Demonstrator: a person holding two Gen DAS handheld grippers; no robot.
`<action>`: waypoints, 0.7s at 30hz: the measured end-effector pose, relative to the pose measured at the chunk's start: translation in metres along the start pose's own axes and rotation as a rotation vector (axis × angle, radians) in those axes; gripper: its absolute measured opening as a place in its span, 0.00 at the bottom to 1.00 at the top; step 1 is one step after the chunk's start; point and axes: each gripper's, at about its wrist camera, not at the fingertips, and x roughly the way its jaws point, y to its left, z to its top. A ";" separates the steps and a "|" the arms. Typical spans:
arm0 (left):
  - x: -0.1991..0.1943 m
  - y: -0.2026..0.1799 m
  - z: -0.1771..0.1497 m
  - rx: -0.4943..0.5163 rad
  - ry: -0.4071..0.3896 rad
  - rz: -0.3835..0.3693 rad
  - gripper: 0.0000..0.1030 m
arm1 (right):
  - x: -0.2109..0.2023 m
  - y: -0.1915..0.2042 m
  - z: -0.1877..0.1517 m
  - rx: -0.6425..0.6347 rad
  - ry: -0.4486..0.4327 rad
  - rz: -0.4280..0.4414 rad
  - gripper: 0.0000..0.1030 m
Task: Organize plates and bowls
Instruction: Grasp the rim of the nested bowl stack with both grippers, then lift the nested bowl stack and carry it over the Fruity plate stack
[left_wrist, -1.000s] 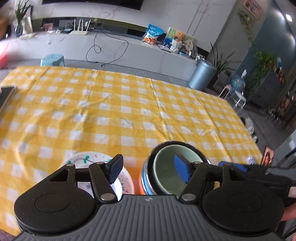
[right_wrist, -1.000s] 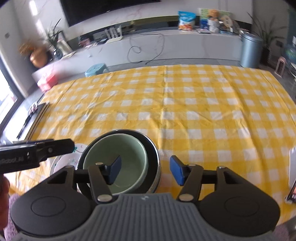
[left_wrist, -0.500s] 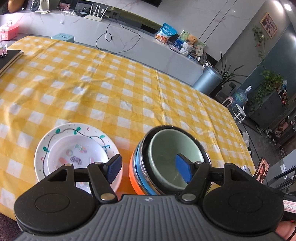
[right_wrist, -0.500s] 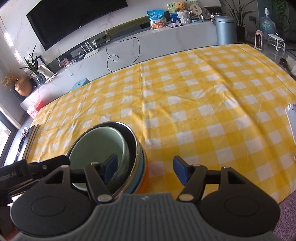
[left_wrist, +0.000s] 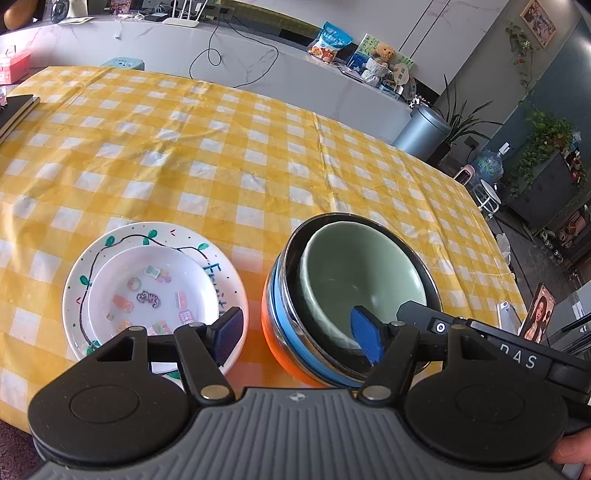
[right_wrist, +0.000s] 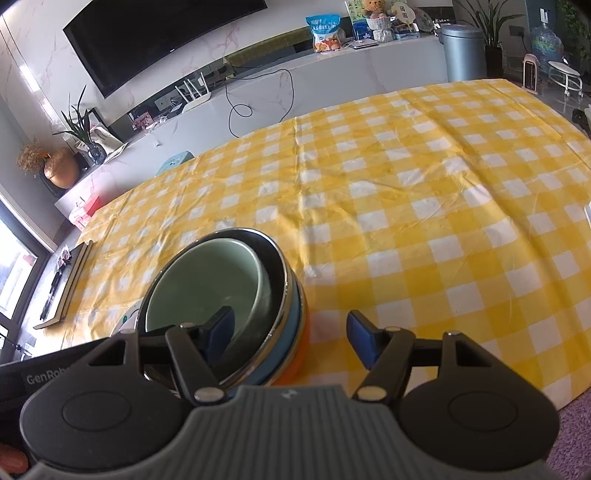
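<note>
1. Two stacks sit near the front edge of your table (left_wrist: 229, 158), the one under the yellow-and-white checked cloth.
2. On the left you've got a small white plate (left_wrist: 147, 291) with little cartoon stickers, nested in a bigger white plate (left_wrist: 92, 254) with a hand-drawn vine and teal lettering round the rim.
3. Just beside that, to the right, is the bowl stack: a pale green bowl (left_wrist: 354, 273) sits inside a steel bowl (left_wrist: 424, 273) with a dark inside, and that's nested in a blue bowl (left_wrist: 282, 314) and an orange bowl (left_wrist: 269, 332) at the bottom. The two stacks are close, but yellow cloth shows between them.
4. Your left tool (left_wrist: 297, 334) has its jaws wide with nothing gripped. One pad hangs over the near edge of the plates, the other over the near rim of the bowl stack; I can't tell if either touches.
5. Your right tool (right_wrist: 290, 334) is spread wide too, nothing clamped. Its jaws straddle the stack's right-hand wall: one pad inside over the green bowl, the other outside over bare cloth.
6. From the left wrist view, the right tool's black body pokes in at the lower right, over the rim of the steel bowl.
</note>
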 end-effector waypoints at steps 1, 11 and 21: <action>0.000 0.000 0.000 0.004 -0.001 0.001 0.76 | 0.000 -0.001 0.000 -0.001 -0.001 0.002 0.65; 0.001 0.003 0.010 -0.042 -0.051 -0.021 0.76 | -0.003 -0.001 0.006 0.004 -0.039 0.028 0.65; 0.019 0.019 0.011 -0.177 -0.017 -0.088 0.76 | 0.019 -0.019 0.014 0.151 0.032 0.086 0.68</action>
